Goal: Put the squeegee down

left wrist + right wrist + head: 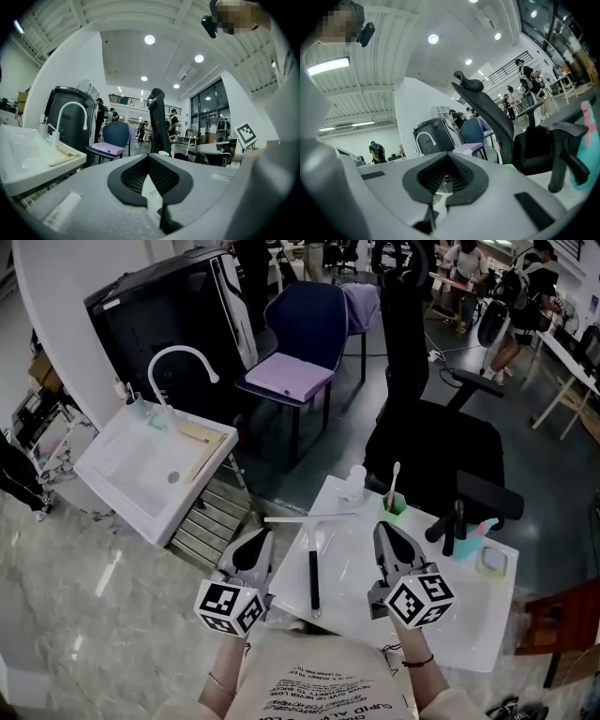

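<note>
The squeegee [313, 579] lies flat on the white basin top [469, 629], its black handle pointing toward me and its thin pale blade [309, 517] across the far end. My left gripper [260, 538] hovers just left of it, shut and empty. To the right of the handle my right gripper [383, 530] is also shut, with nothing between its fingers. Neither touches the squeegee. In the left gripper view the left gripper [149, 157] has its jaws meeting at the tip. The right gripper [446, 156] looks the same in its own view.
On the basin top stand a green cup with a toothbrush [394, 502], a small white bottle [354, 482], a black faucet [457, 526], a teal bottle [483, 529] and a soap dish [492, 562]. A second sink [141, 465] stands left; a black office chair [427, 432] and blue chair [300, 338] stand behind.
</note>
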Action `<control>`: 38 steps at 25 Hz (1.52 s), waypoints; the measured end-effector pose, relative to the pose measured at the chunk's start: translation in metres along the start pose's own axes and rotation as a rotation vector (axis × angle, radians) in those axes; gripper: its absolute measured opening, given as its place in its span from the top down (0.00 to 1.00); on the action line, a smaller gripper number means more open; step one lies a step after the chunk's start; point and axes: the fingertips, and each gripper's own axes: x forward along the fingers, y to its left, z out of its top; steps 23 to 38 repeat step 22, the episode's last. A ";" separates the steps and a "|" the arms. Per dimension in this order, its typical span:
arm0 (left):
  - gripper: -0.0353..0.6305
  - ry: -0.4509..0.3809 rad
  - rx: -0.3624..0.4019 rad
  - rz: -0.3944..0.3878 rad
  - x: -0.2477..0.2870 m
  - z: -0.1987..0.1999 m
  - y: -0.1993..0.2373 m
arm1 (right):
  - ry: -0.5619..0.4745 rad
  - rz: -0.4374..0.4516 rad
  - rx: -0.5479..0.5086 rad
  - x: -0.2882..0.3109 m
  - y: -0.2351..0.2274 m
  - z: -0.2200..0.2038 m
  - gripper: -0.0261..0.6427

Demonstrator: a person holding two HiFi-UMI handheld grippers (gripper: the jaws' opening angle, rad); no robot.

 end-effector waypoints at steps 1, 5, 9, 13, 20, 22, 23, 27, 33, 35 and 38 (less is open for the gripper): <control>0.91 -0.002 0.001 0.001 -0.001 0.001 -0.001 | -0.004 -0.001 -0.006 -0.001 0.000 0.001 0.96; 0.91 -0.006 -0.001 0.011 -0.006 0.006 -0.001 | -0.005 -0.007 -0.029 -0.006 0.000 0.004 0.96; 0.91 -0.009 0.000 0.026 -0.013 0.006 0.001 | 0.002 -0.015 -0.026 -0.009 -0.004 0.001 0.95; 0.91 -0.014 -0.001 0.043 -0.020 0.006 0.003 | 0.010 -0.024 -0.027 -0.014 -0.008 -0.002 0.95; 0.91 -0.017 0.001 0.059 -0.030 0.006 0.005 | 0.012 -0.024 -0.052 -0.019 -0.005 -0.005 0.95; 0.91 -0.018 0.003 0.061 -0.032 0.007 0.006 | 0.012 -0.021 -0.065 -0.020 -0.002 -0.005 0.95; 0.91 -0.018 0.003 0.061 -0.032 0.007 0.006 | 0.012 -0.021 -0.065 -0.020 -0.002 -0.005 0.95; 0.91 -0.018 0.003 0.061 -0.032 0.007 0.006 | 0.012 -0.021 -0.065 -0.020 -0.002 -0.005 0.95; 0.91 -0.018 0.003 0.061 -0.032 0.007 0.006 | 0.012 -0.021 -0.065 -0.020 -0.002 -0.005 0.95; 0.91 -0.018 0.003 0.061 -0.032 0.007 0.006 | 0.012 -0.021 -0.065 -0.020 -0.002 -0.005 0.95; 0.91 -0.018 0.003 0.061 -0.032 0.007 0.006 | 0.012 -0.021 -0.065 -0.020 -0.002 -0.005 0.95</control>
